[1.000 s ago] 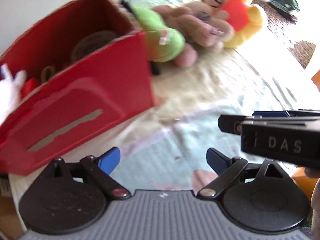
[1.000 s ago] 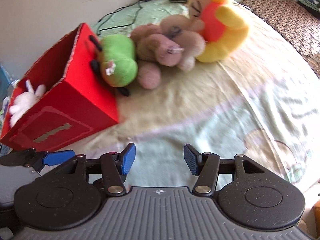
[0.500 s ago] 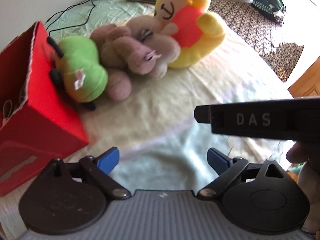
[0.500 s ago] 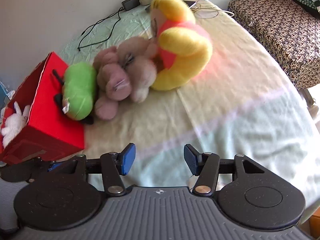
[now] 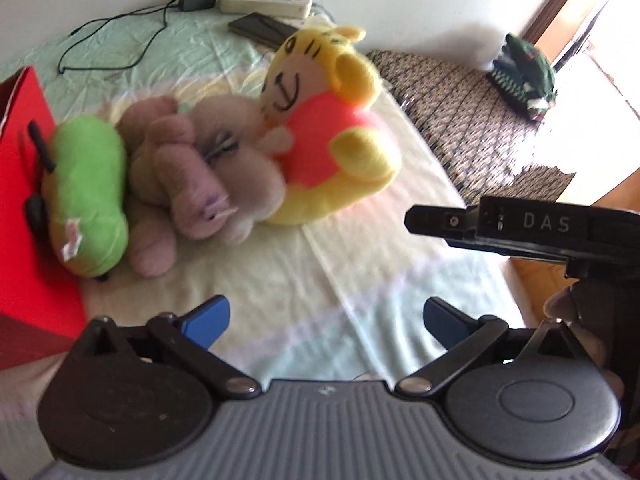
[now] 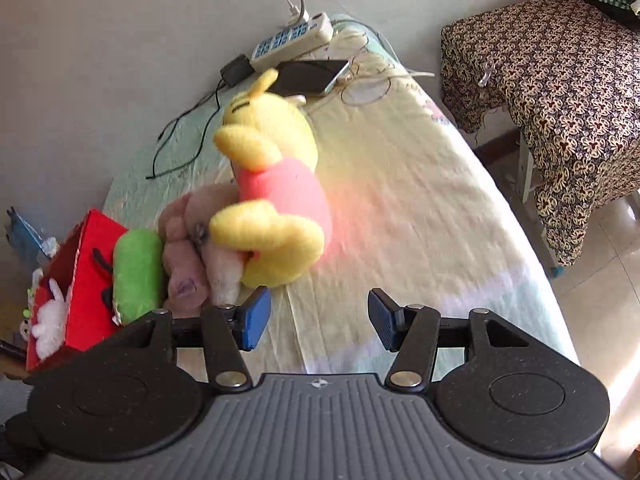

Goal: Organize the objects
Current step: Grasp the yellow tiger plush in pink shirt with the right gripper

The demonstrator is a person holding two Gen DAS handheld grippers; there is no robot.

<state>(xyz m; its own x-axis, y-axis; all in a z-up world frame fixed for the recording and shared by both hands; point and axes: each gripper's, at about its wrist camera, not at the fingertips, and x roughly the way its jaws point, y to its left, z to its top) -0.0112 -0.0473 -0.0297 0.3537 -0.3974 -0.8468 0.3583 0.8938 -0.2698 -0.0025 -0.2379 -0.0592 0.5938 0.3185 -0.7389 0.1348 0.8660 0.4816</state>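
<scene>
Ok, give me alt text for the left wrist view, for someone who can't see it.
Three plush toys lie in a row on a pale bedsheet: a green plush against a red box, a pinkish-brown plush, and a yellow tiger plush. The open left tool holds nothing; the right tool juts in at right.

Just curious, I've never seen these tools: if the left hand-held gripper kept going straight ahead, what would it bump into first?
Probably the bedsheet ahead of the open left hand-held gripper, then the yellow plush lying beyond; depth is hard to judge.
</scene>
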